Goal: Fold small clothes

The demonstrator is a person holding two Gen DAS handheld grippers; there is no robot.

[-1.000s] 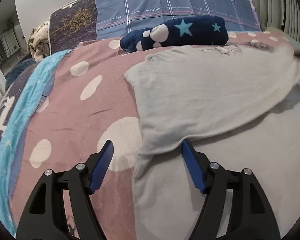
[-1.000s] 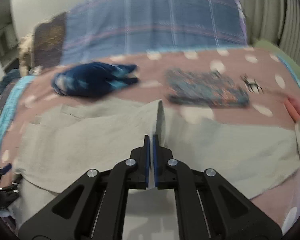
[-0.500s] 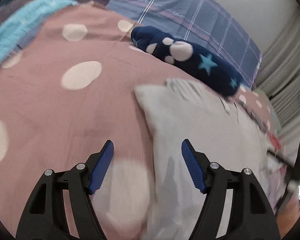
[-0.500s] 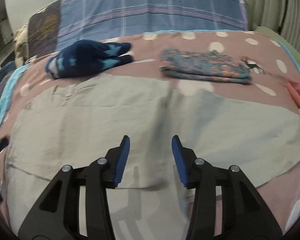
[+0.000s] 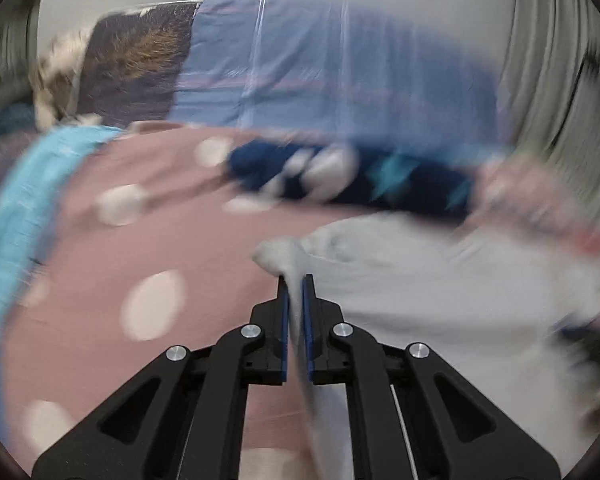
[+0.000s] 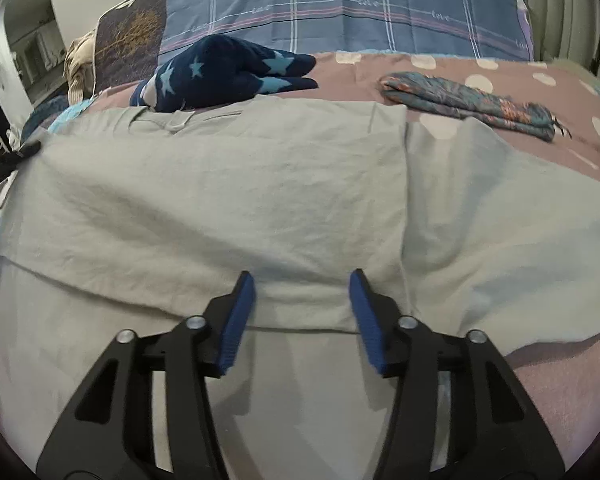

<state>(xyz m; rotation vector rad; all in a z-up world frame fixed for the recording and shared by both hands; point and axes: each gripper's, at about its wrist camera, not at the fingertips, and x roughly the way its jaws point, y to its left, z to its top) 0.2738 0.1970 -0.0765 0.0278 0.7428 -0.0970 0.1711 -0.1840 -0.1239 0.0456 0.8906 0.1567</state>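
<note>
Left wrist: left hand-held gripper (image 5: 296,280) clenched on shirt (image 5: 440,292) corner | right hand-held gripper (image 6: 302,280) released, hovering over shirt (image 6: 220,200) fold on bed (image 6: 512,92) | advice: carry corner straight across, keep edges aligned, pin fold with right.

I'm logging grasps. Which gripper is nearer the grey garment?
Left. The left gripper is shut on a corner of the grey garment; the right gripper hovers open above it.
</note>
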